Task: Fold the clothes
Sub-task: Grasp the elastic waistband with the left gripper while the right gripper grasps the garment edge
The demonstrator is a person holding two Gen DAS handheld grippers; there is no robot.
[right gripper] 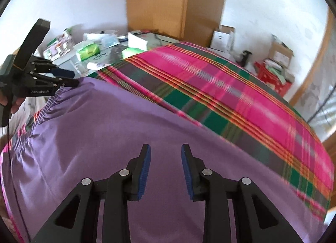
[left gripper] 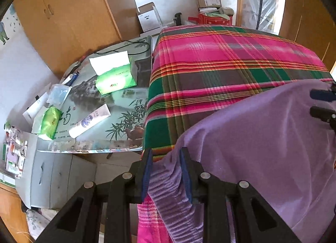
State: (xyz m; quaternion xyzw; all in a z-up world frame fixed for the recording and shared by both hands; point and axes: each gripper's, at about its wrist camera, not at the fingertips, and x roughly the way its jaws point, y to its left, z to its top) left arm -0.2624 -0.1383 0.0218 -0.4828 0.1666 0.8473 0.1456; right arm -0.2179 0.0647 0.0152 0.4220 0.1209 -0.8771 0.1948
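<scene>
Purple garment (right gripper: 126, 129) is spread over the plaid sheet (right gripper: 231, 95) on my bed, taking up the near part. My left gripper (left gripper: 166, 171) has its fingers apart with the gathered elastic edge (left gripper: 168, 201) running between them, not pinched. My right gripper (right gripper: 166, 171) hovers just over the smooth fabric, fingers apart too, holding nothing. Further back, beside the bed, a cluttered glass surface (left gripper: 126, 100) carries a green tissue box (left gripper: 115, 79) and a tube (left gripper: 90, 120).

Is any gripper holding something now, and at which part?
Nothing is clamped. The left gripper, open, straddles the purple garment's ribbed elastic edge; the right gripper is open above it.
</scene>
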